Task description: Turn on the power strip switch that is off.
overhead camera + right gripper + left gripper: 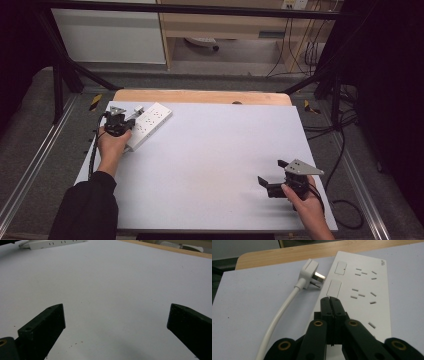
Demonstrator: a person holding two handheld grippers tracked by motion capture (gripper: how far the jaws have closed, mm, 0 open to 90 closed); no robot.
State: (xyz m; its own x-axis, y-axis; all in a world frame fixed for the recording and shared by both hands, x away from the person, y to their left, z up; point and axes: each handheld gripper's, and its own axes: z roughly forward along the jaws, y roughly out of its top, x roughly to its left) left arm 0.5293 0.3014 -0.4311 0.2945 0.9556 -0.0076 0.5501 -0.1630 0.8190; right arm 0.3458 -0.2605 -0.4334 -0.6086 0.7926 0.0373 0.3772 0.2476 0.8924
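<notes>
The strip (359, 290) lies at the table's (210, 160) far left corner, its plug (308, 273) loose beside it, prongs touching its edge, in no socket. The left gripper (329, 300), jaws pressed together and empty, rests over the strip near its switches. The right gripper (272, 177) waits well apart, jaws spread. Plugging or pressing looks not yet done.

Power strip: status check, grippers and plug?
Left gripper shut, tips over power strip, holding nothing. Right gripper open, empty. White plug unplugged, lying beside strip. Nothing in the way.
</notes>
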